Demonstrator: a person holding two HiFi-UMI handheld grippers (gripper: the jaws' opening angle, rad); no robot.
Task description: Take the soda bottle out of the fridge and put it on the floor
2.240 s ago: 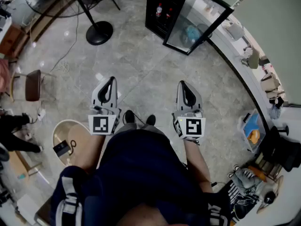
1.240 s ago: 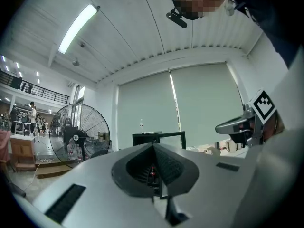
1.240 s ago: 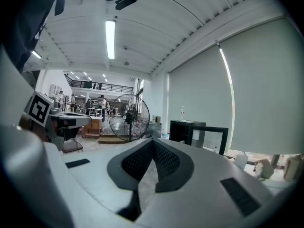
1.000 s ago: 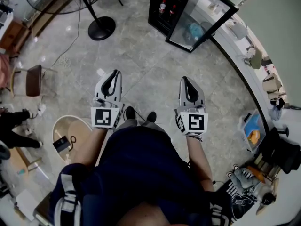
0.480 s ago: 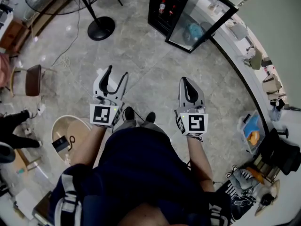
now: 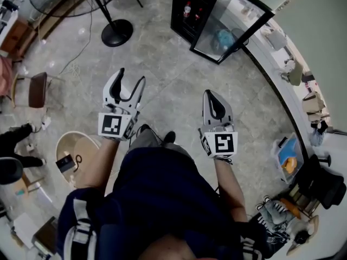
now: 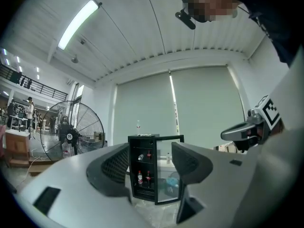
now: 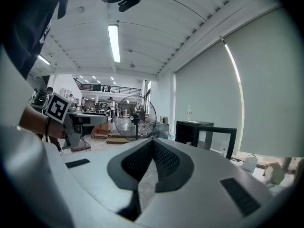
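Observation:
A black mini fridge (image 6: pixel 184 7) stands on the floor at the far side with its glass door (image 6: pixel 230 26) swung open. In the left gripper view the fridge (image 7: pixel 142 167) shows small bottles with red labels (image 7: pixel 148 176) on its lower shelf and more on the shelf above. My left gripper (image 6: pixel 132 76) is held over the floor well short of the fridge; its jaws are opening and nothing is between them. My right gripper (image 6: pixel 210 93) is level with it on the right, shut and empty, its pads (image 8: pixel 164 158) meeting at the tip.
A big standing fan with a round base (image 6: pixel 116 34) is left of the fridge, a cable trailing from it. A clear bottle (image 7: pixel 138 125) stands on the fridge top. A chair (image 6: pixel 32 91) and a round stool (image 6: pixel 76 153) are at my left, a shelf with clutter along the right wall.
The left gripper's jaws have gone from shut to wide apart, and it has shifted slightly forward and left. The right gripper stays shut.

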